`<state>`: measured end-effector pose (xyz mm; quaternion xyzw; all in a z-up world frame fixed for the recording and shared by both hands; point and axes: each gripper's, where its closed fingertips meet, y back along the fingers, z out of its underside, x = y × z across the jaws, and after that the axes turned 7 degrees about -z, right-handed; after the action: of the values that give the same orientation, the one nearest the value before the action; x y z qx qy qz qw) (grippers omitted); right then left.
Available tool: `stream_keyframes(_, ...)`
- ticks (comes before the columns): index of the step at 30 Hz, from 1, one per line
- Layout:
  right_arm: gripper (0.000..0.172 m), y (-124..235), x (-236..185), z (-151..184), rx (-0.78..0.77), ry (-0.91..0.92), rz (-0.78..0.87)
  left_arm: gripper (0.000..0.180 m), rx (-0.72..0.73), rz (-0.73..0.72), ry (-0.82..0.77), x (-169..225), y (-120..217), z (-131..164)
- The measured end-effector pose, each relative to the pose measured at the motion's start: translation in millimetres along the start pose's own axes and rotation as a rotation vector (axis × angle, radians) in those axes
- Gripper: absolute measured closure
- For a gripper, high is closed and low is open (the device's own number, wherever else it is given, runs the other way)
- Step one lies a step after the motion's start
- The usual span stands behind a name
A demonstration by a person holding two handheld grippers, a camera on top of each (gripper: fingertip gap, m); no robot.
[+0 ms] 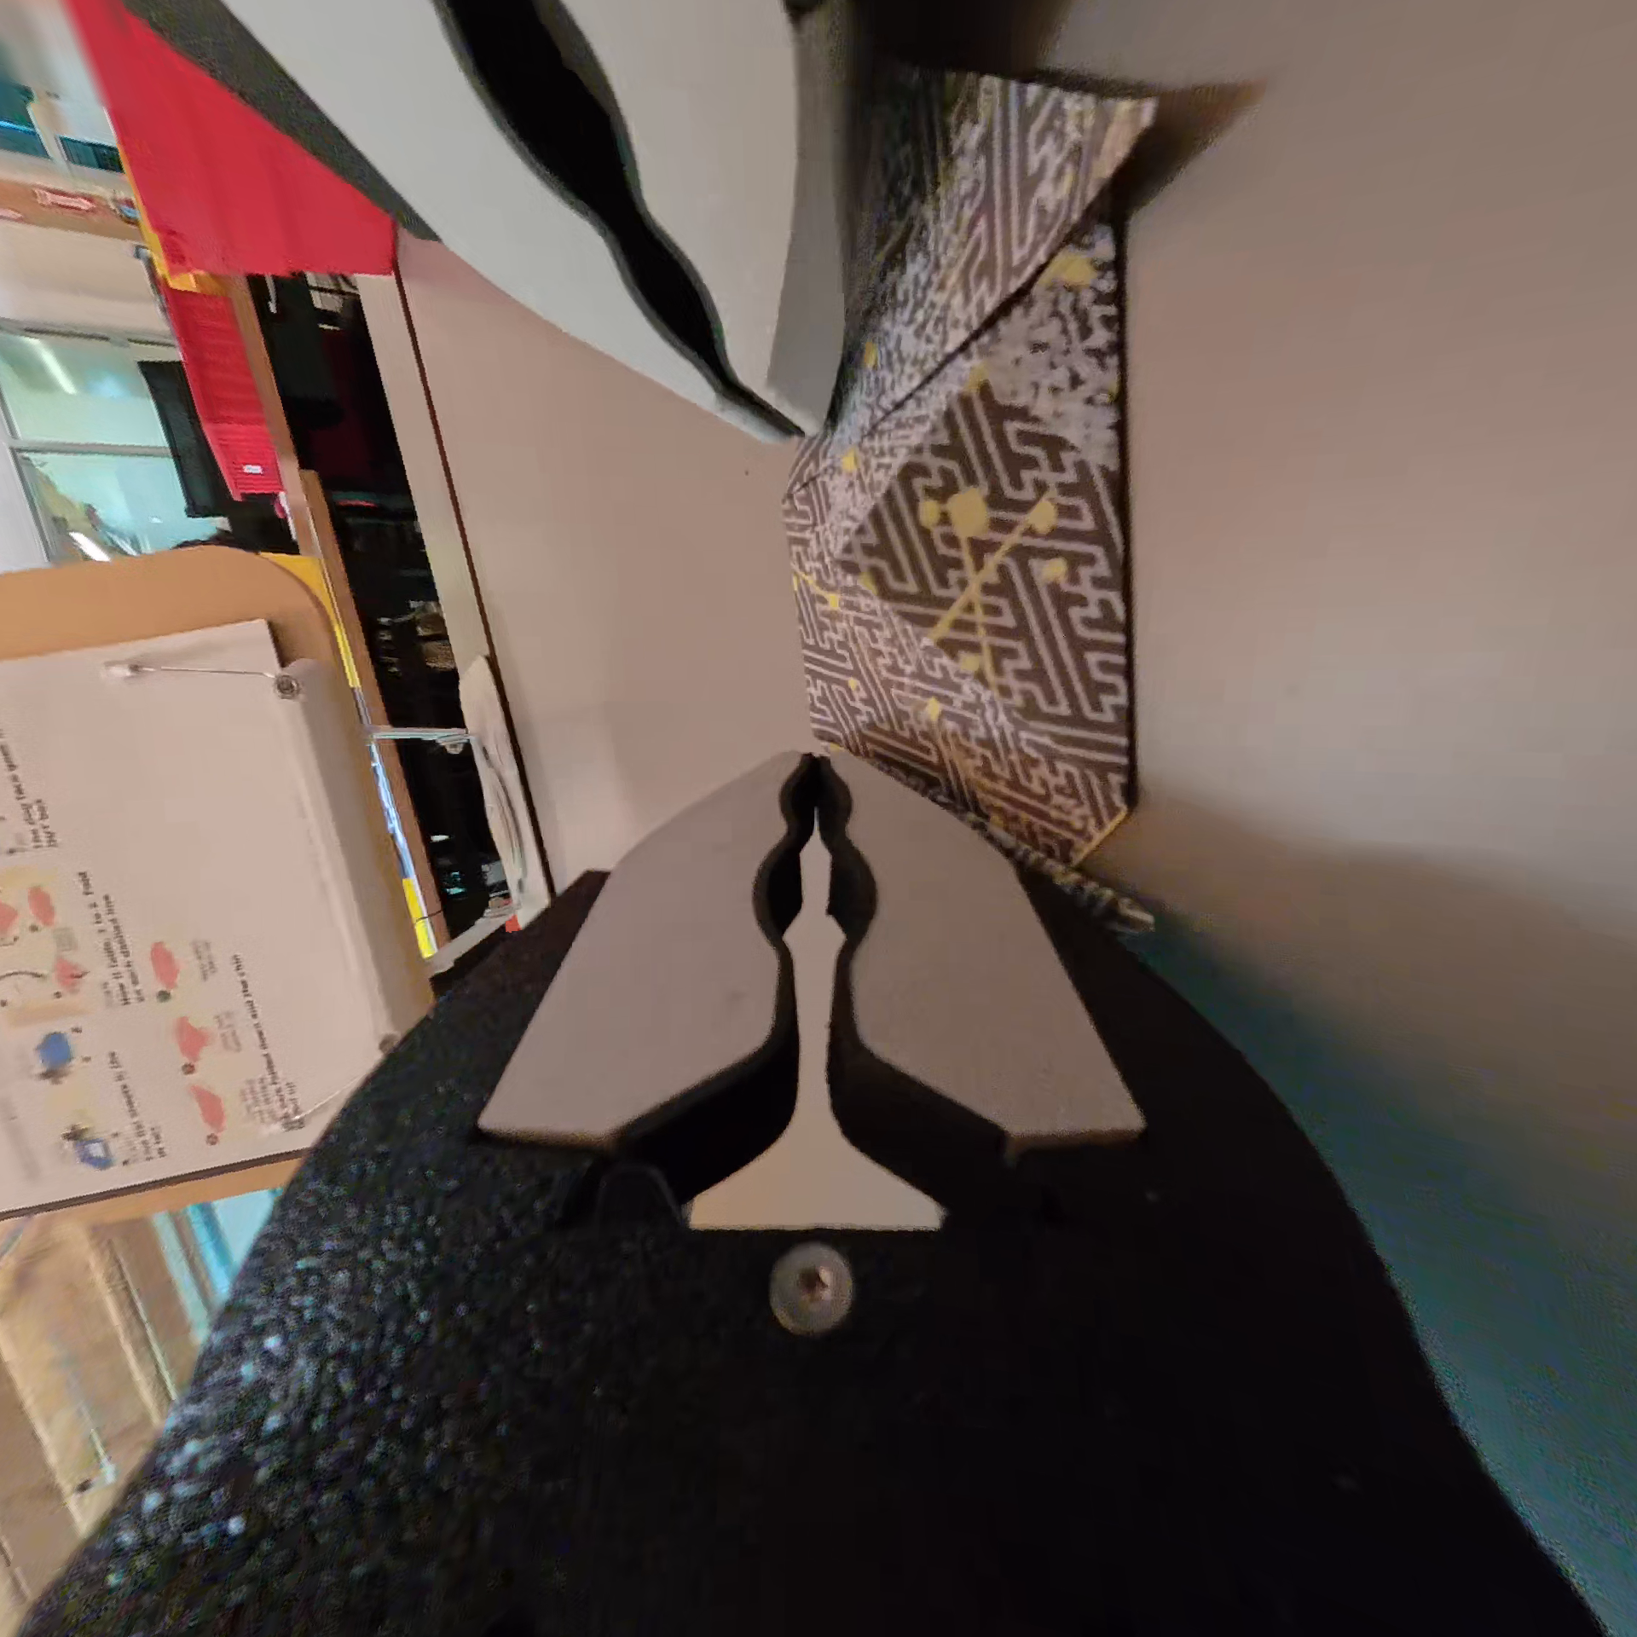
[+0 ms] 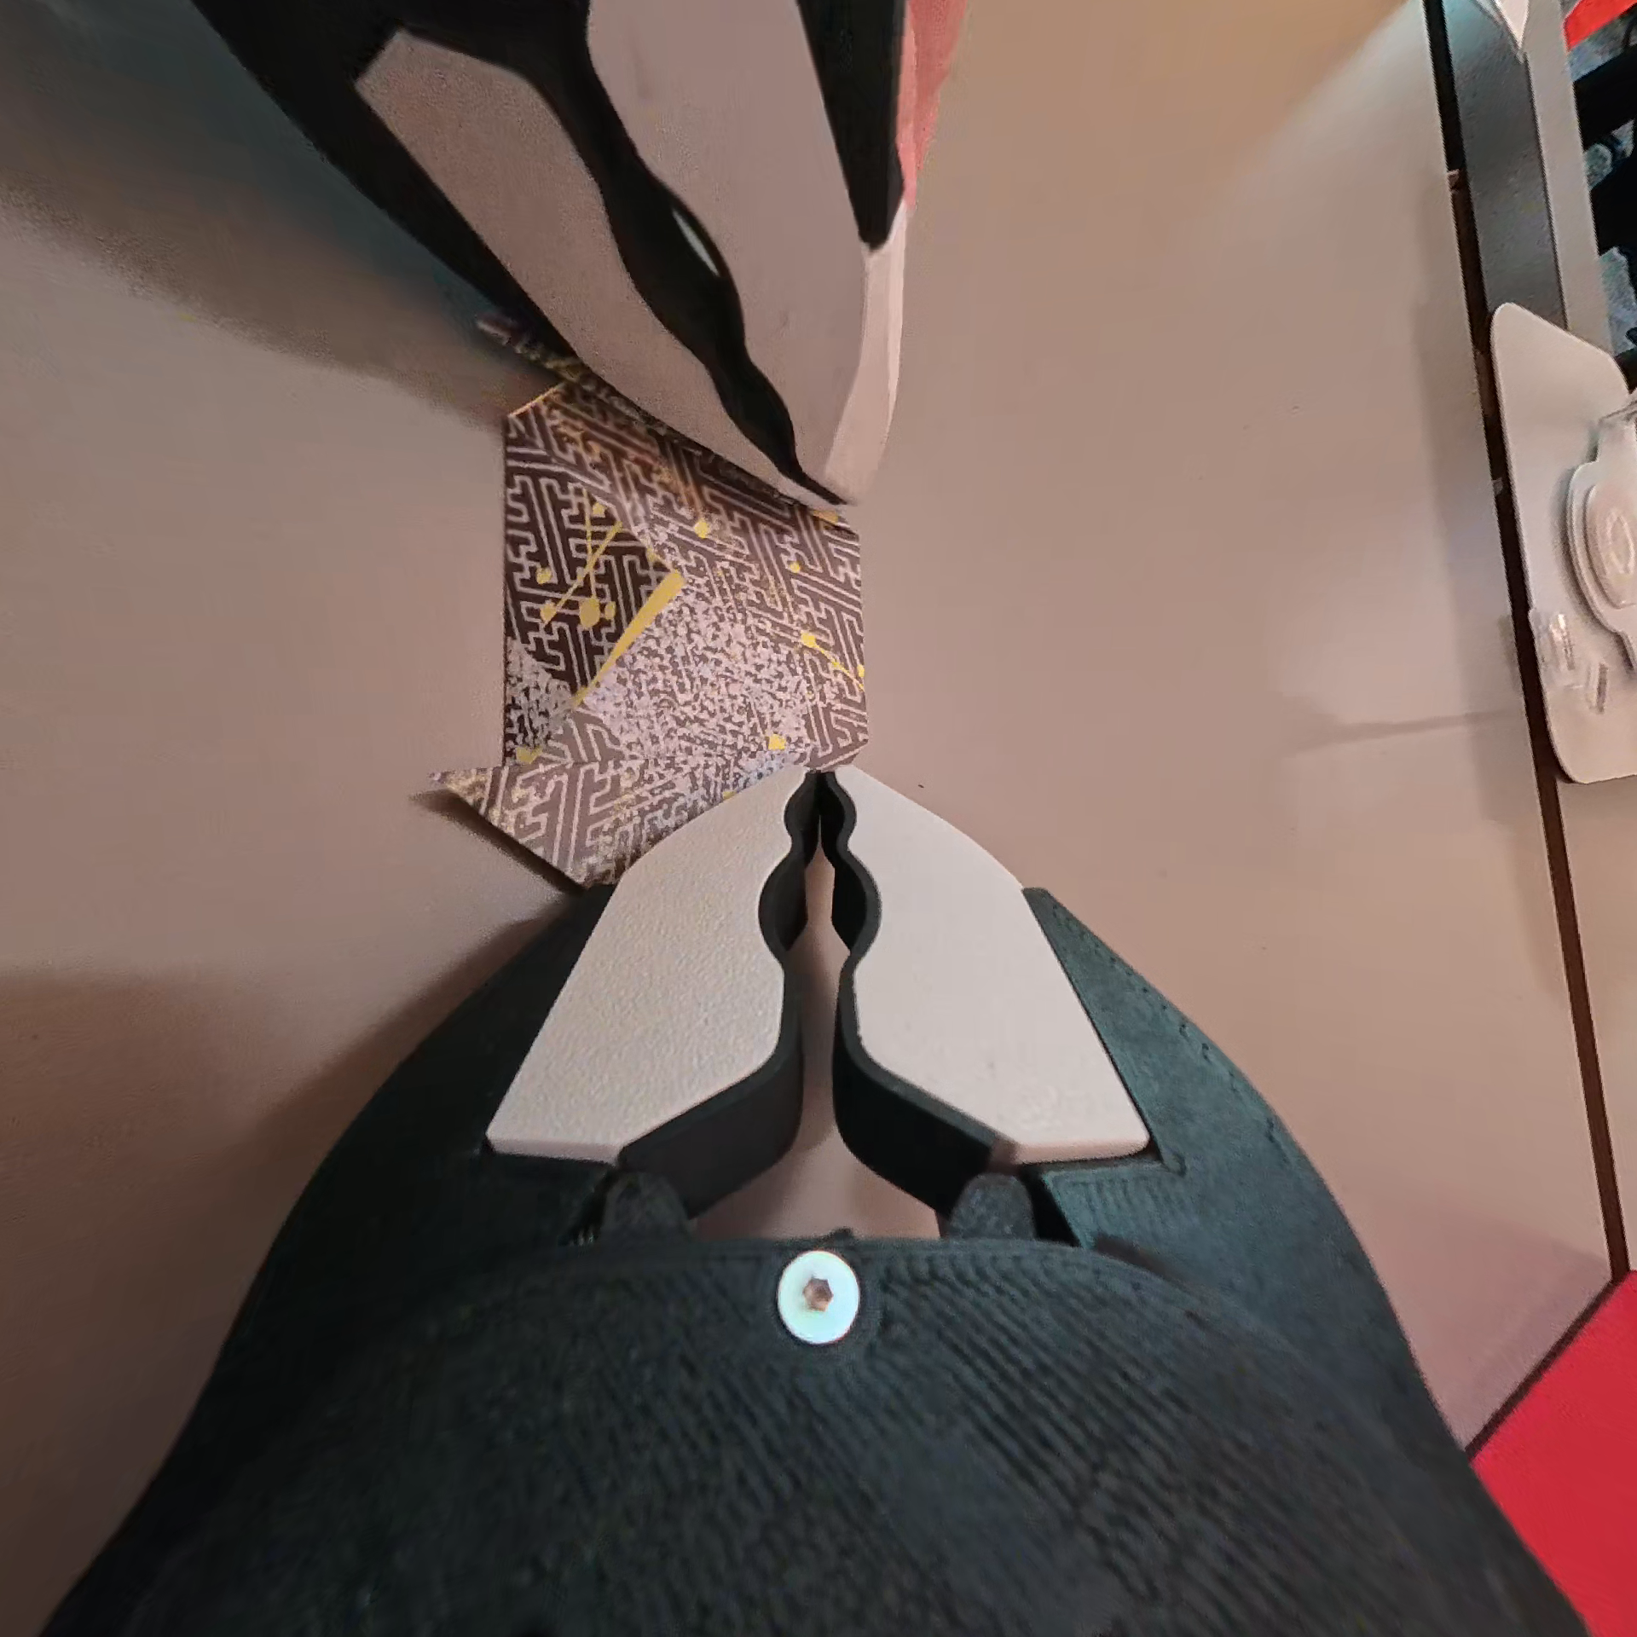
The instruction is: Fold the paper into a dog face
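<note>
Both pairs of fingers are closed with nothing between them: on my left gripper (image 1: 815,779) the tips meet at the near edge of the paper (image 1: 974,602), and on my right gripper (image 2: 819,788) the tips meet at the opposite end of the same sheet. In each wrist view I see the other gripper coming in from the top, its closed tips down on or just over the far end of the paper, so I read both as pressing tools, not as holding anything; whether they truly bear on the sheet I cannot tell. The paper, dark with a pale maze pattern and gold splashes, lies flat on the beige counter (image 2: 1152,620), already folded into a compact shape with layered diagonal flaps, and one pointed flap (image 2: 496,797) sticks out to the side by my right fingers. I judge I am at a creasing step, with the ear folds being set. Next I would want a firm slide along the fold line while the other tips pin the sheet, since thin paper may skid on this smooth counter. A board with printed sheets (image 1: 159,886) stands beyond the edge.
</note>
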<state>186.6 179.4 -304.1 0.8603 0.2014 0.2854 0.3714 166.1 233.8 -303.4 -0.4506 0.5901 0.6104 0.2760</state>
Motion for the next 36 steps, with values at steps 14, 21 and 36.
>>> stream_keyframes(14, 0.171, 0.0, 0.6, 0.3, -0.017, -0.057, 0.033, 0.180, 0.011, -0.020, -0.155, 25.2, 56.3, 19.9)
stream_keyframes(21, 0.172, 7.4, 6.3, -1.6, 0.060, -0.217, 0.040, 0.179, 0.064, -0.190, 0.461, -31.8, 79.3, 29.6)
stream_keyframes(36, 0.098, 119.1, 42.6, 27.9, 0.194, -0.684, 0.504, 0.138, 0.075, -0.234, 1.126, -93.2, 100.6, 24.8)
